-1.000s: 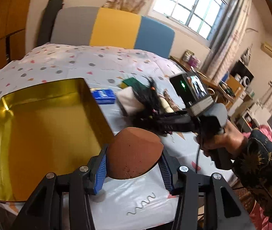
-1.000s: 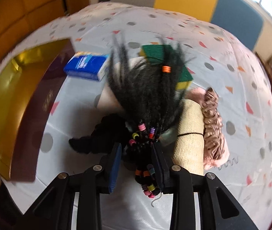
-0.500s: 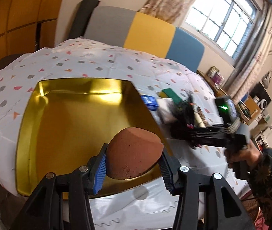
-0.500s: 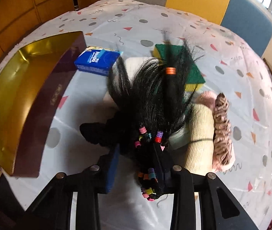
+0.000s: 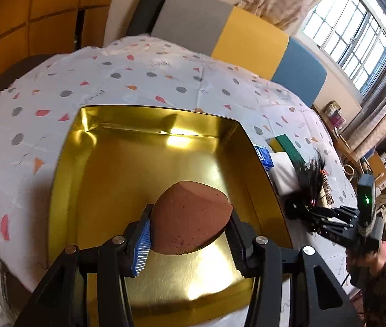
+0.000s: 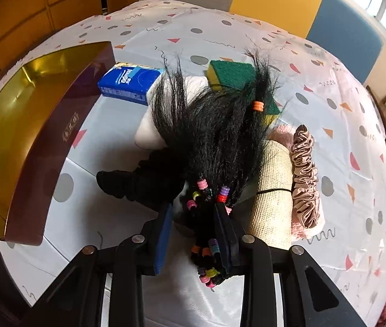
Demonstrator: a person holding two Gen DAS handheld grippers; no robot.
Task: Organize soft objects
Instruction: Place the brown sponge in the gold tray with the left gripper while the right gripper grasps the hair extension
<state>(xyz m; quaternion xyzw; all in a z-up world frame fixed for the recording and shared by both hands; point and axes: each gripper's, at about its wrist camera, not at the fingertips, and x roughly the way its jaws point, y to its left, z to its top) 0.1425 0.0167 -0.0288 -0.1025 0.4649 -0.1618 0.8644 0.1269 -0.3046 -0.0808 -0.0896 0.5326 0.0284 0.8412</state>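
Left wrist: sponge (image 5: pixel 190 215), clamped by left gripper (image 5: pixel 189 241), now over gold tray (image 5: pixel 149 147)

brown sponge (image 5: pixel 190 215) | above gold tray (image 5: pixel 106 179) | beaded black hairpiece (image 6: pixel 214 141) | lifted

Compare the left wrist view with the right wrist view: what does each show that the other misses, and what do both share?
Only the left wrist view shows the left gripper shut on the brown sponge over the gold box's floor, and the right gripper from outside. Only the right wrist view shows the beige roll, pink scrunchie and black scrunchie. Both show the gold box, blue tissue pack, green scouring pad and black beaded hairpiece.
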